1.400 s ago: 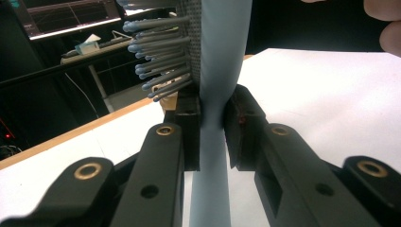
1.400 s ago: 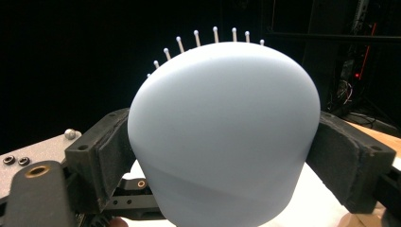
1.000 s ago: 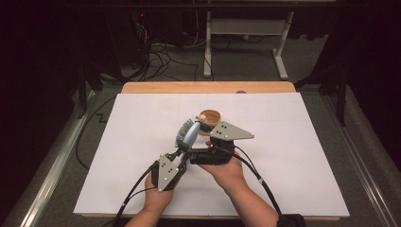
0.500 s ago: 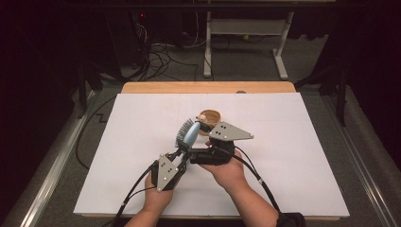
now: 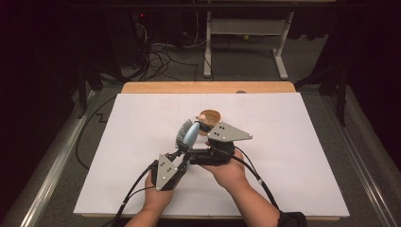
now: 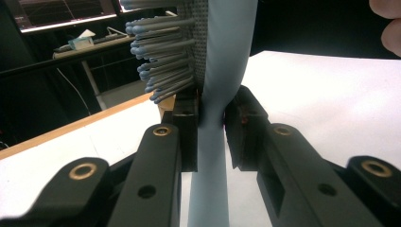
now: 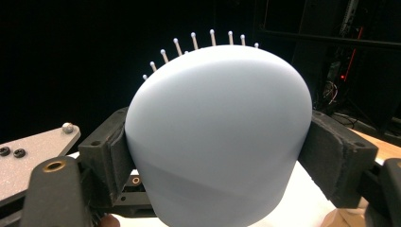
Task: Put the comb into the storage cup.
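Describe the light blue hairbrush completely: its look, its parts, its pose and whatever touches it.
The hairbrush is pale blue, smooth and matte, plastic by the look. It has a slim handle and a broad rounded head with thin grey bristles tipped with small balls. It is held off the white table, head up and tilted. The left tongs are shut on the narrow neck of the handle; the right tongs clasp the wide head across its smooth back.

Overhead forward-down view, two close claw-mounted views
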Available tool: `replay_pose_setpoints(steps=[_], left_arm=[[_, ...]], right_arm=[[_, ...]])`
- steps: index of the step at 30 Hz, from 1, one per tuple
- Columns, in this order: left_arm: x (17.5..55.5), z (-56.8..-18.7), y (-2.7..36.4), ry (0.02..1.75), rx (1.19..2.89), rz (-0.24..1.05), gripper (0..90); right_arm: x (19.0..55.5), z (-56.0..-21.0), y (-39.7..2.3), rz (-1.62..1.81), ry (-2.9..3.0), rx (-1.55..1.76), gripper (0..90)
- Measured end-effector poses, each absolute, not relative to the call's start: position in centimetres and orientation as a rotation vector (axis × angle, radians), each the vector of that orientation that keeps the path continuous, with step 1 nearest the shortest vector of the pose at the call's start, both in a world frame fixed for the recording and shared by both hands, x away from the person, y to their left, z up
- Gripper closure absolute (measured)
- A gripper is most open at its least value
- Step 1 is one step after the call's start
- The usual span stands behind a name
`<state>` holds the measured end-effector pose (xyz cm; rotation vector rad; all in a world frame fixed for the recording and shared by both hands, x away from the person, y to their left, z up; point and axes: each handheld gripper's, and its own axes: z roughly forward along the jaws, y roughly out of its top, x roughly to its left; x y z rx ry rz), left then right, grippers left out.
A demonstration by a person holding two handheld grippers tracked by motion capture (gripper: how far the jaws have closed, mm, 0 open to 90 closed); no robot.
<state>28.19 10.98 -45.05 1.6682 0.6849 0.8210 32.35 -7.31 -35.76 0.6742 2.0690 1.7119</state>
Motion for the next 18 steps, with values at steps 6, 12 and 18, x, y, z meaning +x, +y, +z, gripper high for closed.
replay_pose_setpoints(steps=[6, 12, 18], left_arm=[[28.21, -45.02, 10.97, 0.678, 1.673, 0.804, 75.2], [28.21, -44.84, 11.08, 0.679, 1.684, 0.782, 69.4], [28.24, -44.75, 11.07, 0.676, 1.692, 0.767, 62.5]], right_arm=[[32.34, -35.72, -7.35, 1.705, 2.073, 0.676, 20.4], [32.28, -35.61, -7.35, 1.706, 2.072, 0.675, 20.5], [32.31, -35.60, -7.39, 1.703, 2.072, 0.675, 20.5]])
